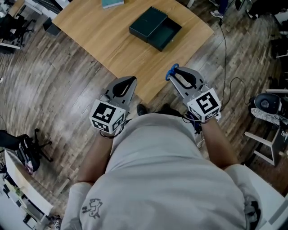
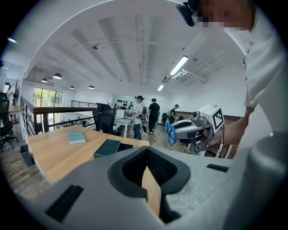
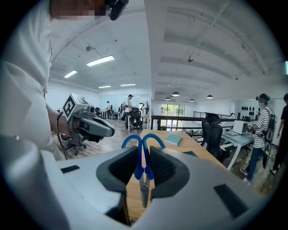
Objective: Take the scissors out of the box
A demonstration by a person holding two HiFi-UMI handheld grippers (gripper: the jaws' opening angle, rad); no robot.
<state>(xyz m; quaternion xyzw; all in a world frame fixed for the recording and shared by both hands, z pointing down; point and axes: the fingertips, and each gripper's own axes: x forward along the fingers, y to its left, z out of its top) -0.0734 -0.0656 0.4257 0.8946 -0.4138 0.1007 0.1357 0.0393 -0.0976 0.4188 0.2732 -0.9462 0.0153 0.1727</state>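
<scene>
Left gripper (image 2: pixel 147 157) is held close to the body, jaws closed together with nothing between them. Right gripper (image 3: pixel 143 155) is level with it on the other side, jaws clamped partway on the scissors (image 3: pixel 142 173), pads pressing the blue shanks just ahead of the pivot. The scissors are already out of the box, carried in the air near the worktop's (image 1: pixel 99 31) near corner. Their long axis runs along the line the right gripper points. The blue handle loops stick out forward past the jaw tips, away from the person. The closed metal blades point back into the gripper, tips towards the camera. Handling guess: light, stiff, not fragile, but the smooth plastic shanks plus a narrow pinch mean they could swivel or slide. The best hold is where it is now, at the shanks by the pivot, blades kept closed. Further out on the worktop sits the dark green box (image 1: pixel 155 28), open, lid just beside the tray, well apart from the scissors. A teal book (image 1: pixel 111 3) lies at the far edge.
</scene>
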